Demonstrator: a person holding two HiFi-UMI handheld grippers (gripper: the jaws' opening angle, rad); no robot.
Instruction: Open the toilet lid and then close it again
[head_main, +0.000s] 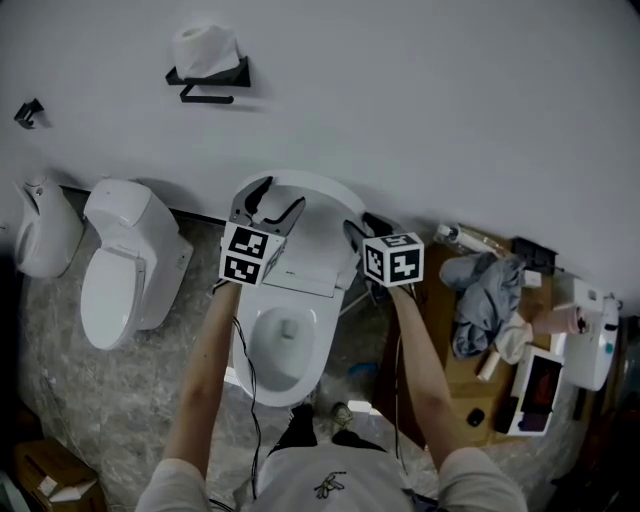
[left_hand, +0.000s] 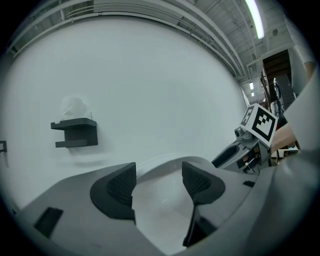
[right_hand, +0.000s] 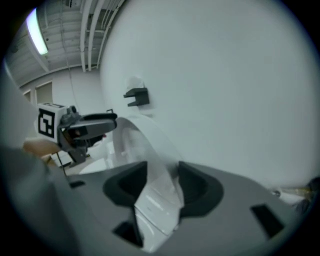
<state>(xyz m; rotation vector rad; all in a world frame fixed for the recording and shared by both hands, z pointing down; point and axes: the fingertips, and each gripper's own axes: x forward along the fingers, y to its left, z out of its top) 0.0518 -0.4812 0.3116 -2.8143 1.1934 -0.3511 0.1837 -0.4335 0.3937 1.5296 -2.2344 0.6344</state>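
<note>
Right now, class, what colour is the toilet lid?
White. The lid shows best in the head view.

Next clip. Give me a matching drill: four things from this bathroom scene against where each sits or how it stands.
Things:
1 toilet lid
2 paper roll
3 grey cloth
4 second toilet

Places or states:
A heaped on the wooden table
B on the black wall holder
C raised, standing up
D on the floor at the head view's left, lid down

Pairs: 1-C, 2-B, 3-A, 4-D
</note>
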